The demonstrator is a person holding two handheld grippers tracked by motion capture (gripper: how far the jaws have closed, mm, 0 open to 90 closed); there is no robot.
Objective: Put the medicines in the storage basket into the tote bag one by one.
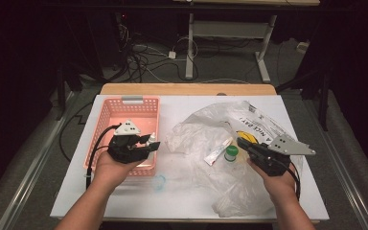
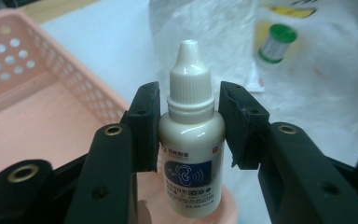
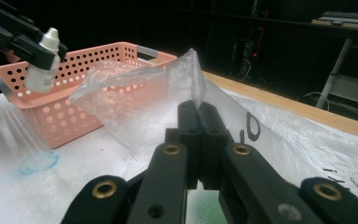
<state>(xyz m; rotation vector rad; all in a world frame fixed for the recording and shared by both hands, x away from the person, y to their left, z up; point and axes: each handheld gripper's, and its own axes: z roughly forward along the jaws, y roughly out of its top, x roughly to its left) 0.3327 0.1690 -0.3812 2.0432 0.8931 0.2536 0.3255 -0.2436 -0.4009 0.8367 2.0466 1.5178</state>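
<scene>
A small white dropper bottle (image 2: pixel 191 140) with a blue label stands upright between the pads of my left gripper (image 2: pixel 189 98), which is shut on it just below the ribbed cap. In the high view that gripper (image 1: pixel 147 143) hovers over the right side of the pink basket (image 1: pixel 124 110) with the bottle (image 1: pixel 146 139) in it. My right gripper (image 3: pixel 199 112) is shut on a raised fold of the clear plastic bag (image 3: pixel 186 74). From above, it (image 1: pixel 242 143) sits at the bag's (image 1: pixel 206 127) right side.
A green-capped little bottle (image 1: pixel 230 153), a white tube (image 1: pixel 217 153) and a yellow item (image 1: pixel 244 135) lie on or in the bag. A faint blue ring mark (image 1: pixel 159 182) is on the white table (image 1: pixel 124 201) in front of the basket. Cables and a desk frame lie beyond.
</scene>
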